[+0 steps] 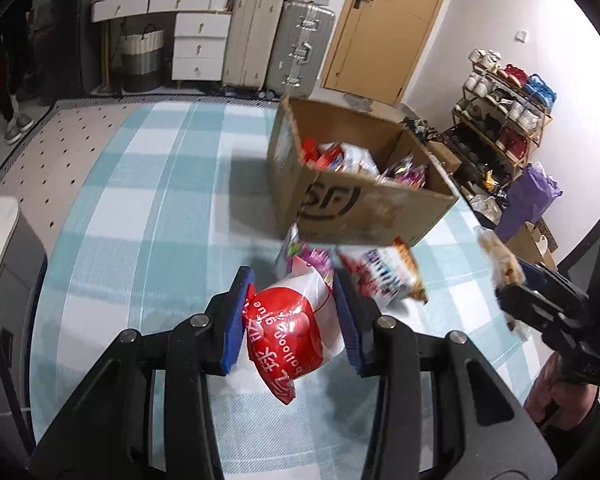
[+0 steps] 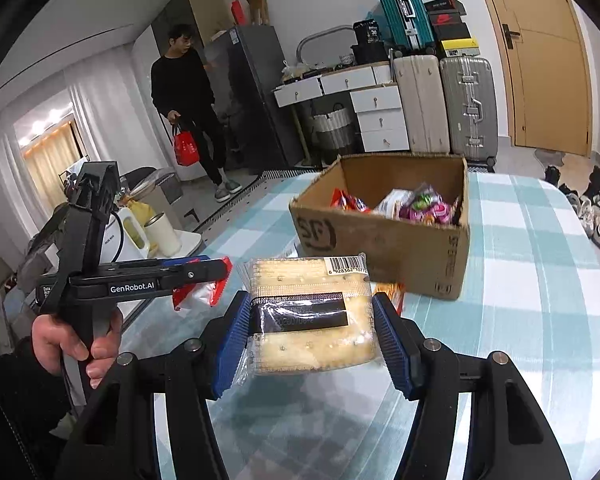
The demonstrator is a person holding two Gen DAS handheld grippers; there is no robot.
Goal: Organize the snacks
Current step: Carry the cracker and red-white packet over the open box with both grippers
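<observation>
My left gripper [image 1: 294,296] is shut on a red and white snack packet [image 1: 290,336], held above the checked table. The same packet [image 2: 198,294] shows in the right wrist view, pinched by the left gripper [image 2: 224,270]. My right gripper [image 2: 310,320] is shut on a clear cracker pack [image 2: 314,316] with a barcode on top. Seen from the left wrist, the right gripper [image 1: 512,284] holds those crackers [image 1: 500,258] at the right edge. An open cardboard box [image 1: 352,200] [image 2: 384,236] with several snacks inside stands beyond both grippers. Two snack bags [image 1: 384,274] lie in front of it.
A blue and white checked cloth [image 2: 520,280] covers the table. A person in black [image 2: 188,100] with a red bag stands at the back left by a fridge. Suitcases [image 2: 466,108], white drawers [image 1: 200,46], a shoe rack [image 1: 500,120] and a wooden door [image 2: 548,60] line the room.
</observation>
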